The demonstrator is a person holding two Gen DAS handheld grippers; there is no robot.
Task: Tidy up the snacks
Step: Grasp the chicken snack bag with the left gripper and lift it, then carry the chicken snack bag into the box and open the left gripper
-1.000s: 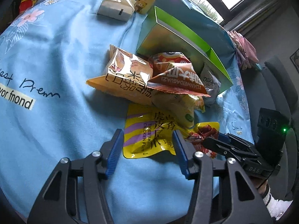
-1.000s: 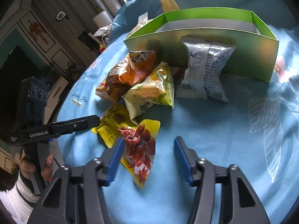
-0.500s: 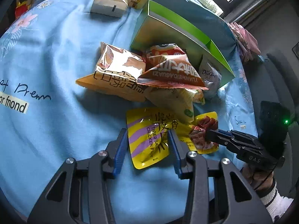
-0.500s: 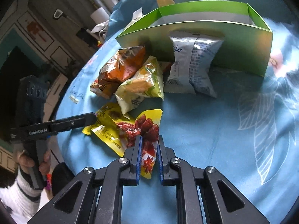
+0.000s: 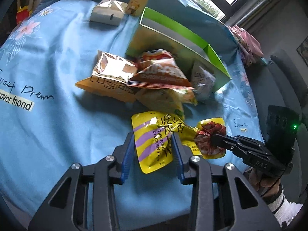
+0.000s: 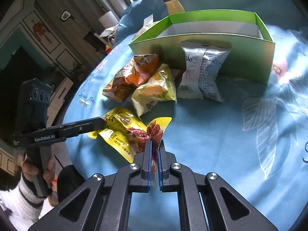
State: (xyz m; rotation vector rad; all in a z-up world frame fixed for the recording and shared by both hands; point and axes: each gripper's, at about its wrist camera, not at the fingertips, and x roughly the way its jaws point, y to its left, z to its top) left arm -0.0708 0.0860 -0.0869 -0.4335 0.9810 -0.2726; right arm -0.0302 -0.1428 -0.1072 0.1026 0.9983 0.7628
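Observation:
My left gripper [image 5: 153, 144] is open, its blue pads on either side of a yellow and purple chicken-feet pouch [image 5: 154, 140] lying on the blue cloth. My right gripper [image 6: 154, 146] is shut on a yellow pouch printed with red meat [image 6: 152, 132], which also shows in the left wrist view [image 5: 209, 132]. Beyond lie an orange bag [image 5: 111, 80], an orange-red bag [image 5: 161, 75], a yellow-green bag [image 6: 154, 92] and a white packet [image 6: 202, 73] leaning on the open green box [image 6: 250, 57].
A tissue box [image 5: 107, 13] and a yellow bottle [image 5: 138, 0] stand behind the green box. The blue cloth [image 5: 48, 77] stretches to the left. A dark chair [image 5: 284, 77] is on the right past the table edge.
My right gripper closed on the red-meat pouch. My left gripper moved forward until its open pads straddle the yellow and purple pouch, and its jaws narrowed a little.

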